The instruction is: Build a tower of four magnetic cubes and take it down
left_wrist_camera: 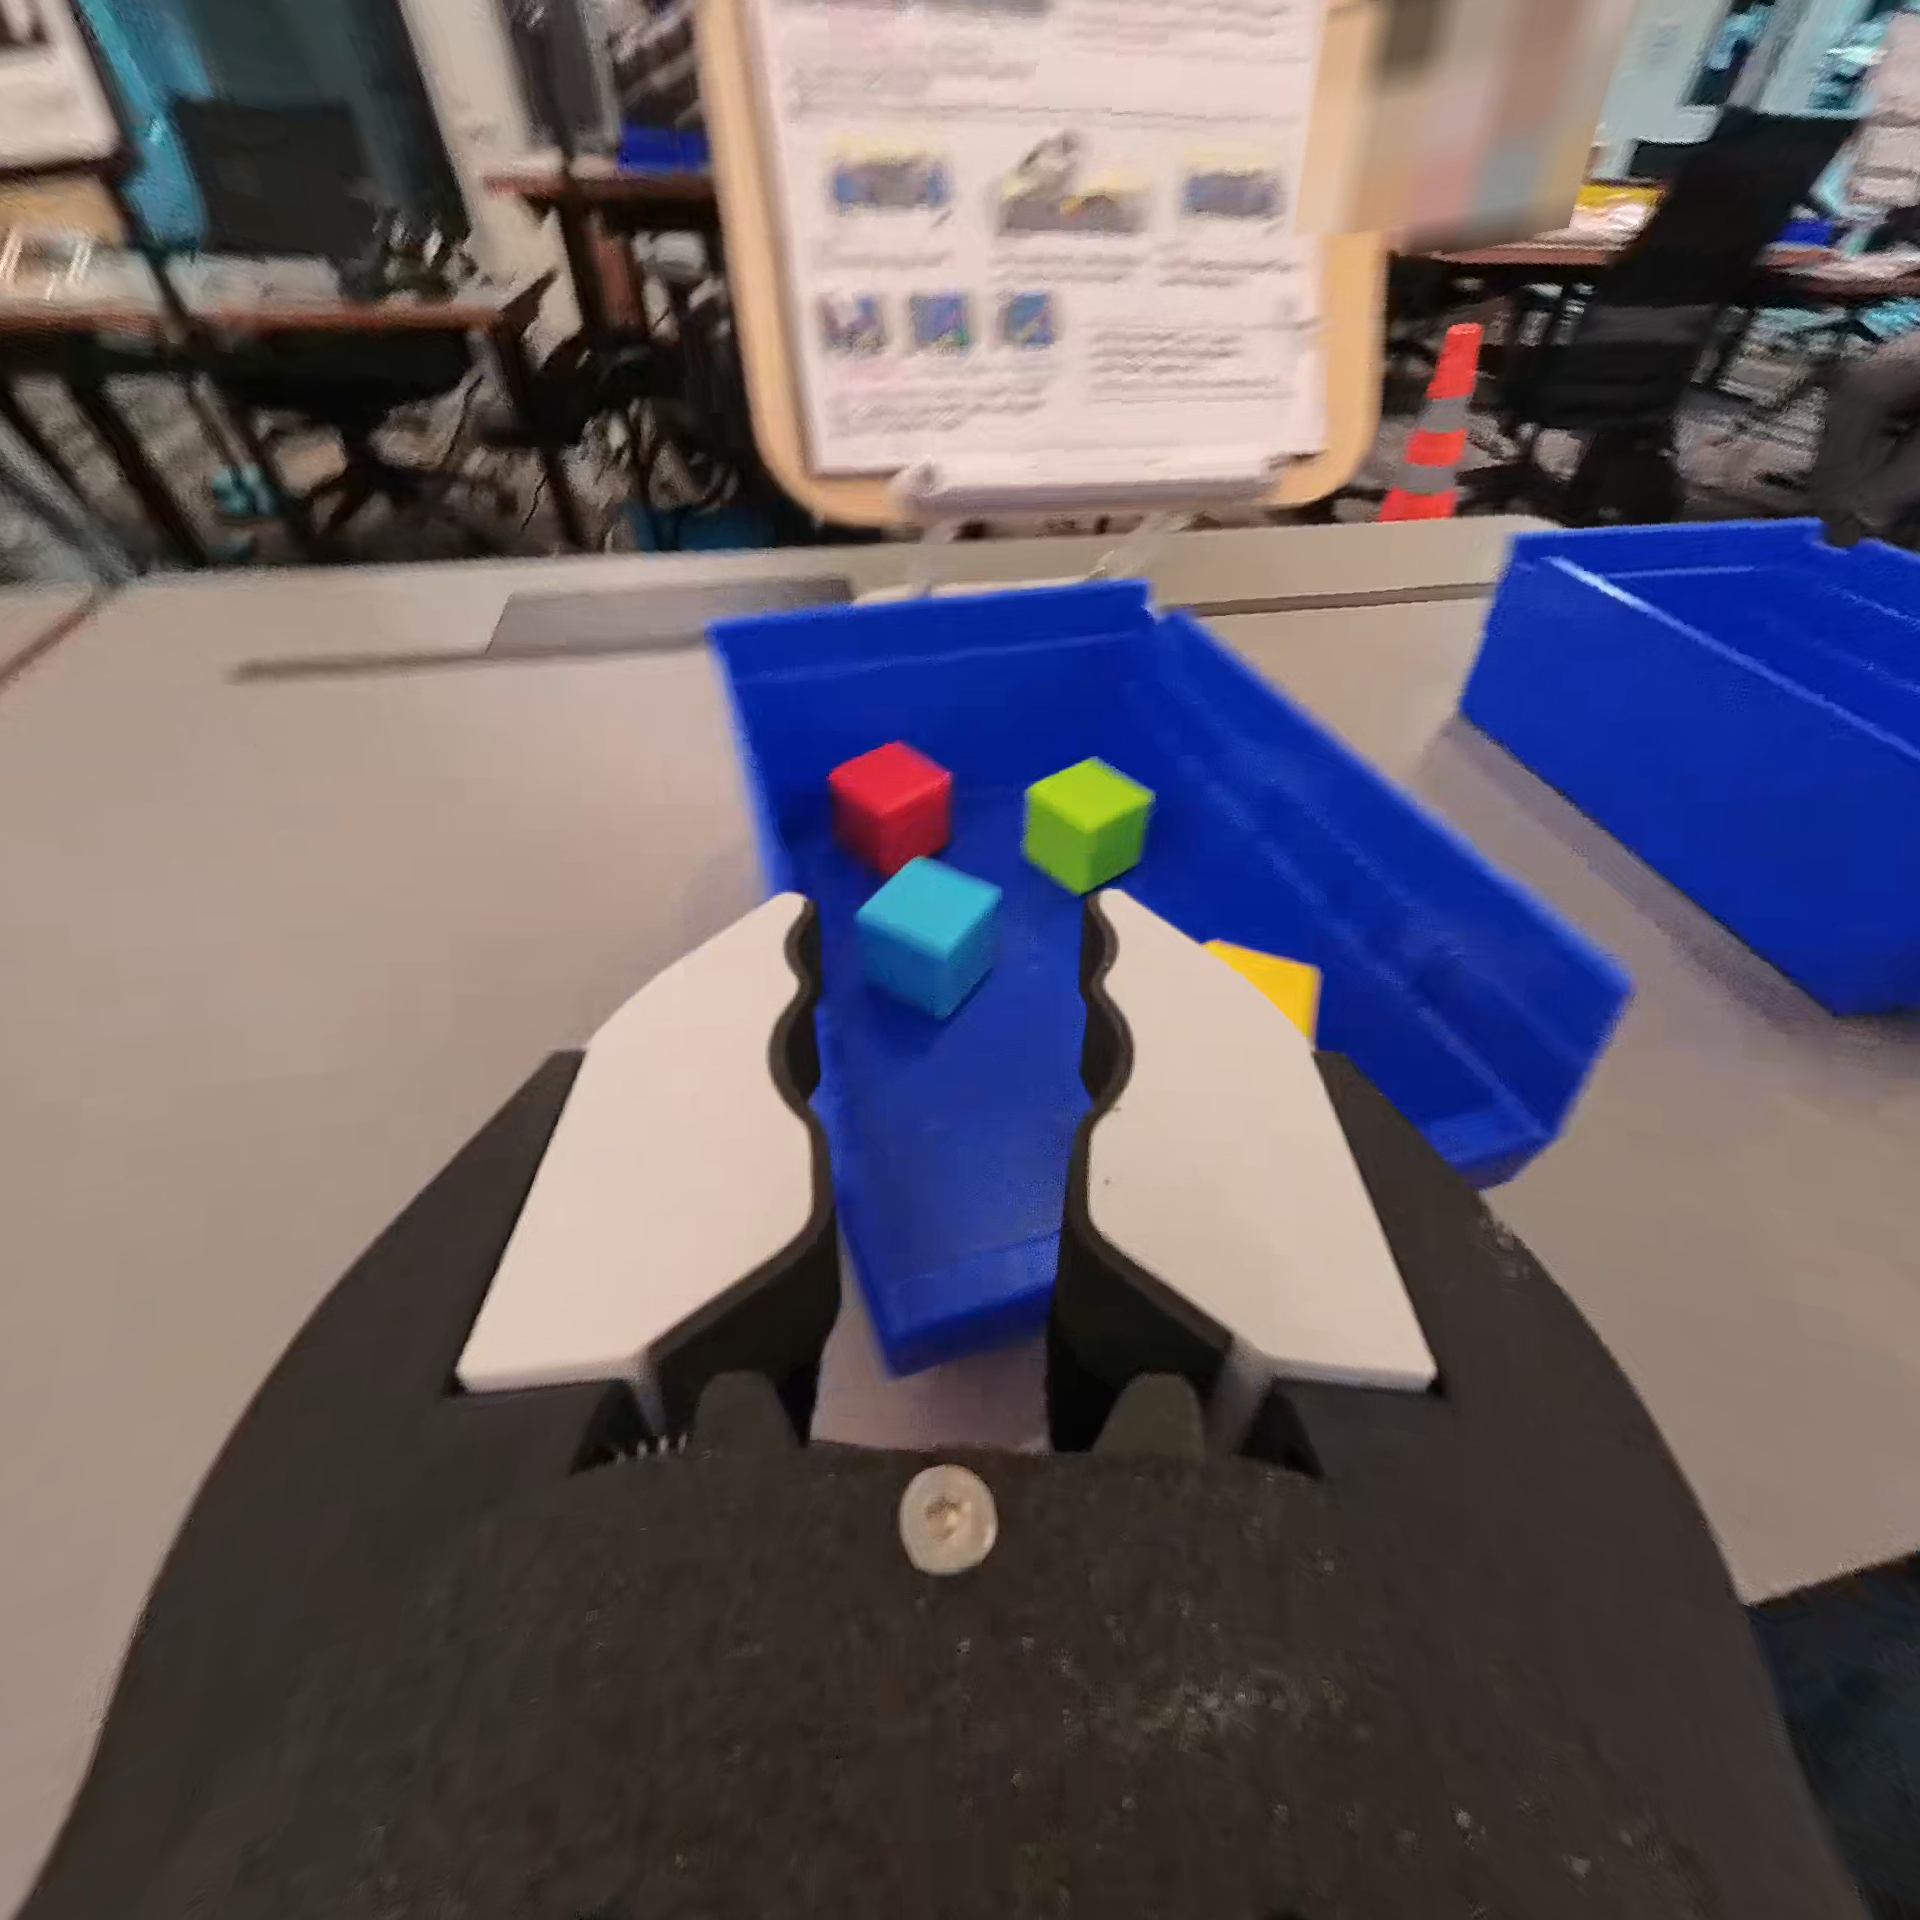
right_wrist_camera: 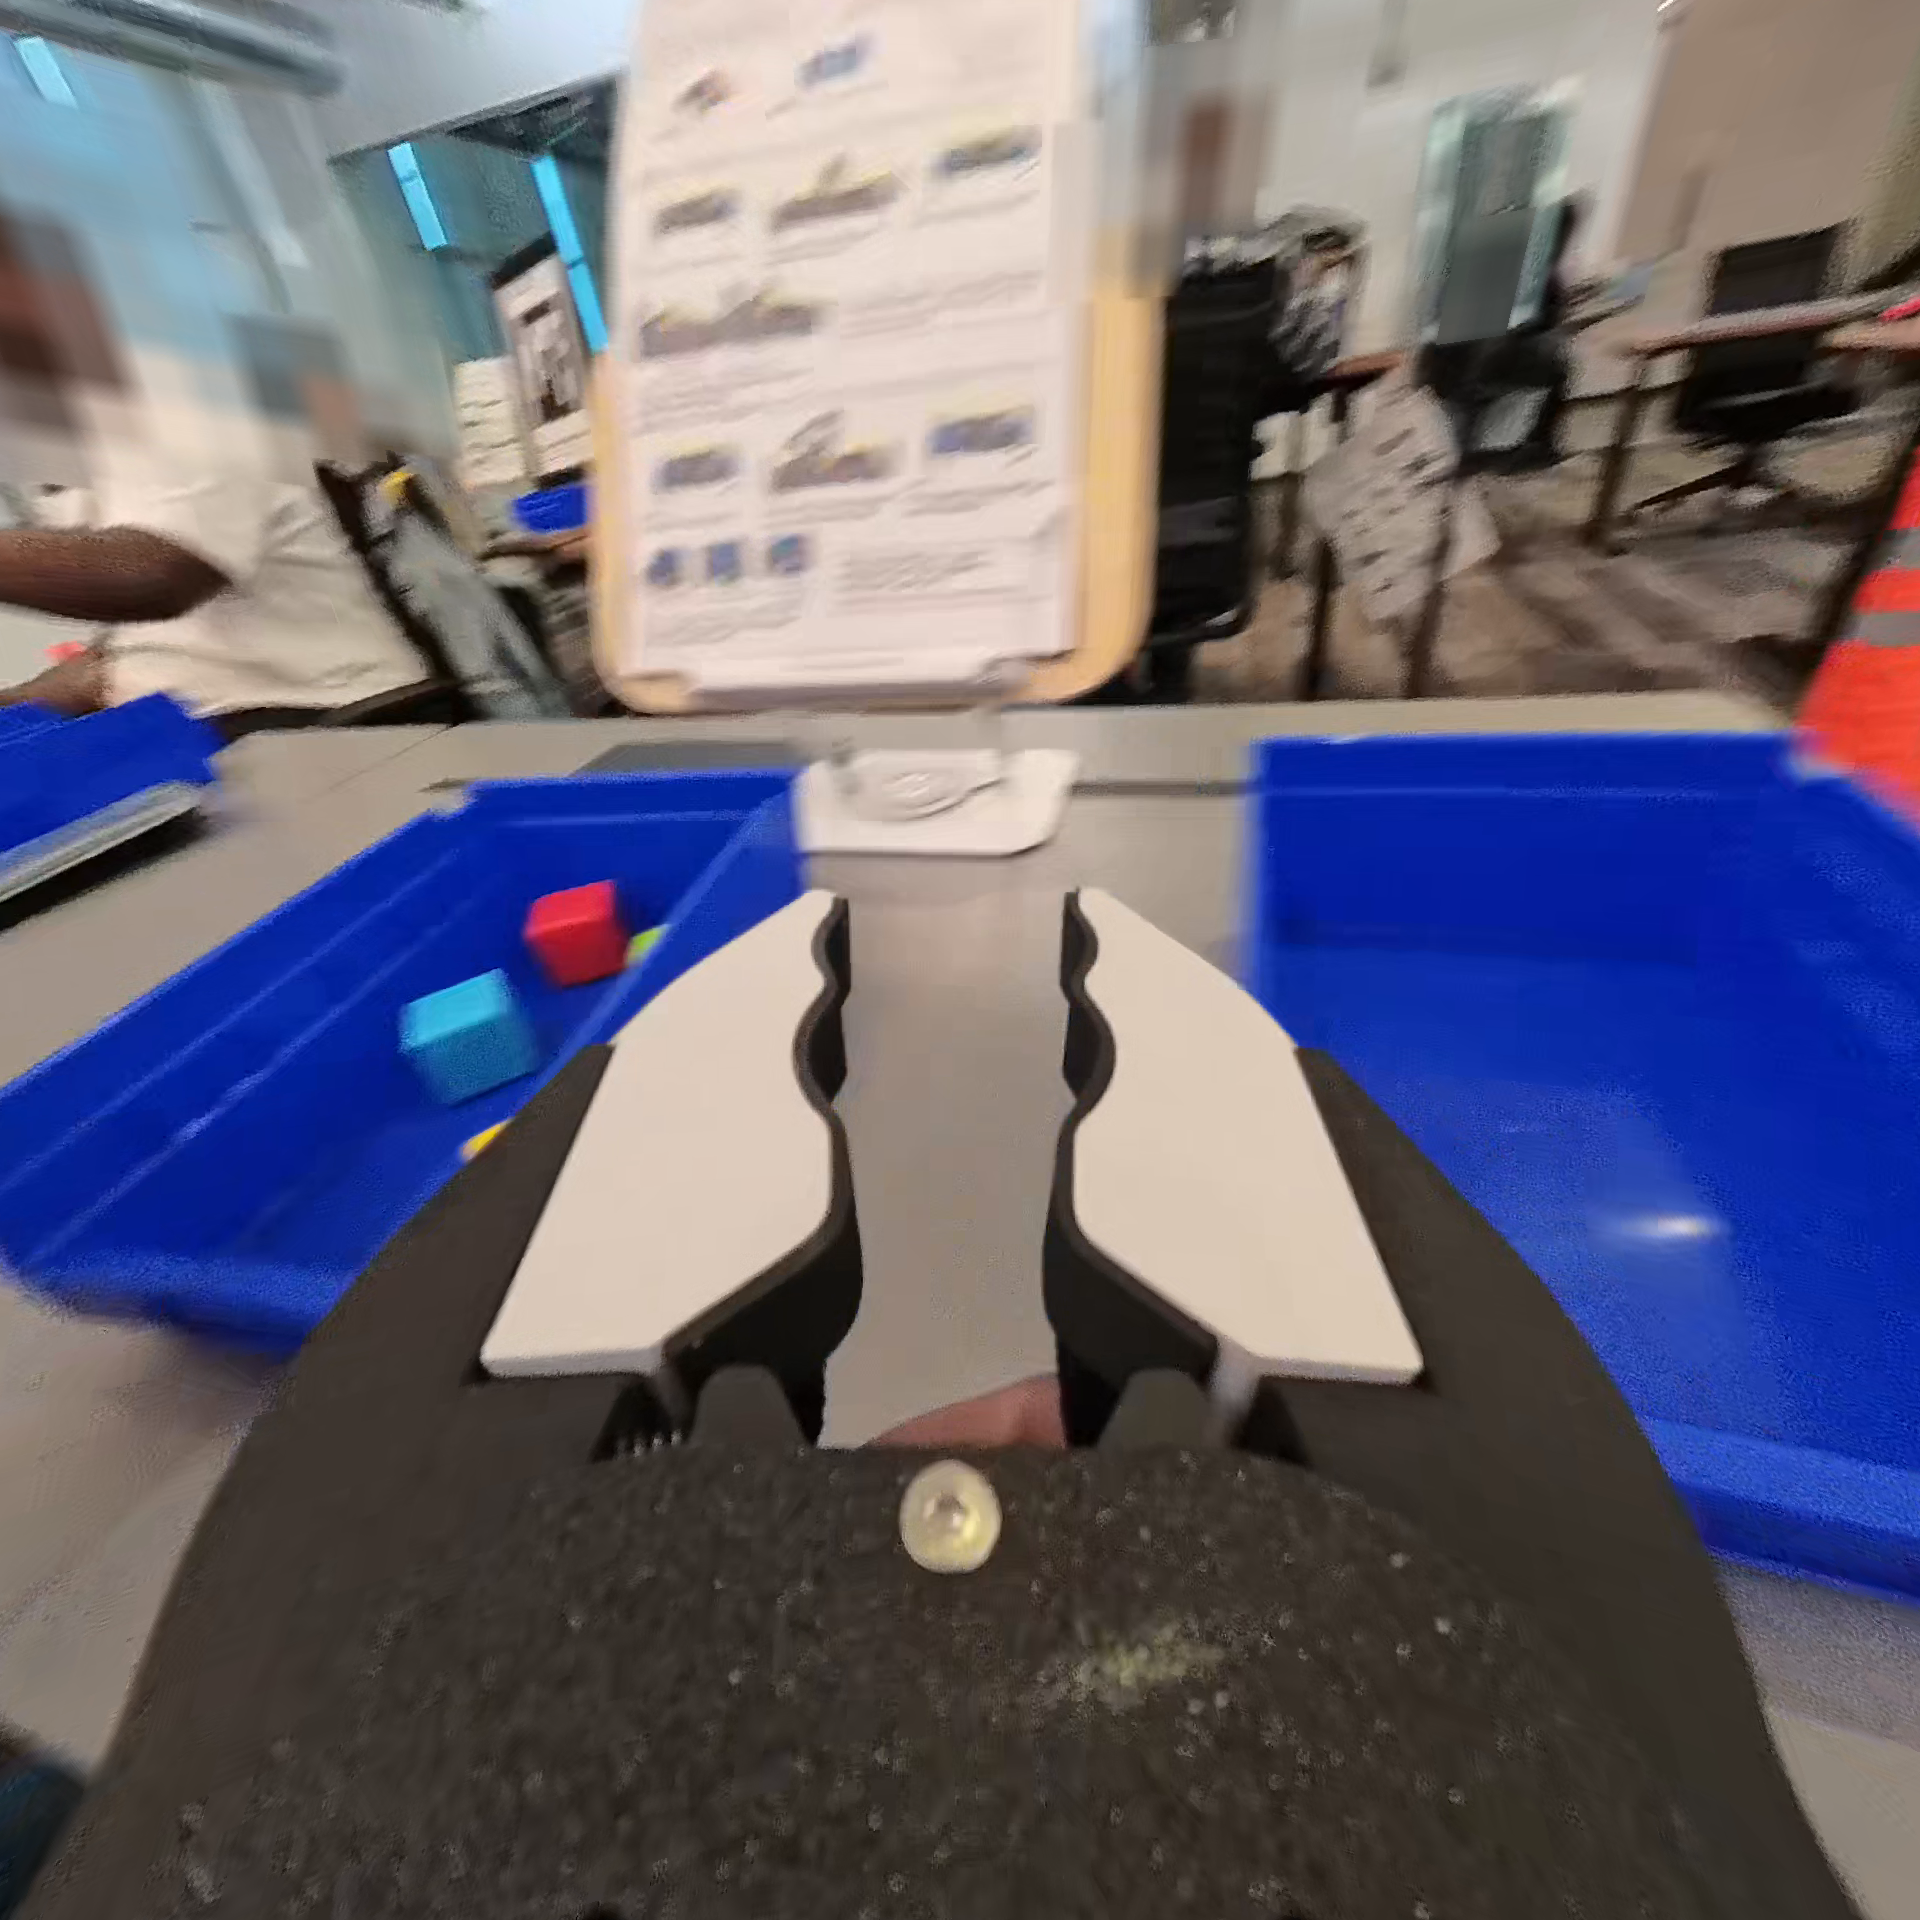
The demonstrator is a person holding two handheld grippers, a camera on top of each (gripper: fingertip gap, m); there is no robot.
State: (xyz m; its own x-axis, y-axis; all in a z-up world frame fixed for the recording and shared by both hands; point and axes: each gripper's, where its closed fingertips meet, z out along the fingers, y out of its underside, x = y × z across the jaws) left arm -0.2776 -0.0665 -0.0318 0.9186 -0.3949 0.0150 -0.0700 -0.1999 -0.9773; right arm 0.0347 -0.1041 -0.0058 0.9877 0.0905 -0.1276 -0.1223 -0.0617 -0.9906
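Observation:
In the left wrist view a blue bin [left_wrist_camera: 1382, 883] on the grey table holds a red cube [left_wrist_camera: 890, 805], a green cube [left_wrist_camera: 1086, 824], a light blue cube [left_wrist_camera: 928, 949] and a yellow cube [left_wrist_camera: 1273, 982] partly hidden behind my right finger. My left gripper [left_wrist_camera: 948, 914] is open and empty, hovering over the bin's near end, just short of the light blue cube. In the right wrist view my right gripper [right_wrist_camera: 956, 914] is open and empty over bare table between two bins. The same bin [right_wrist_camera: 260, 1049] lies to its left with the red cube [right_wrist_camera: 575, 932] and light blue cube [right_wrist_camera: 468, 1034] showing.
A second blue bin [right_wrist_camera: 1558, 1039] stands to the right; it also shows in the left wrist view [left_wrist_camera: 1704, 748]. A poster board on a white stand [right_wrist_camera: 935, 800] is at the table's far edge. An orange cone [left_wrist_camera: 1439, 426] and a person's arm [right_wrist_camera: 104, 582] are beyond.

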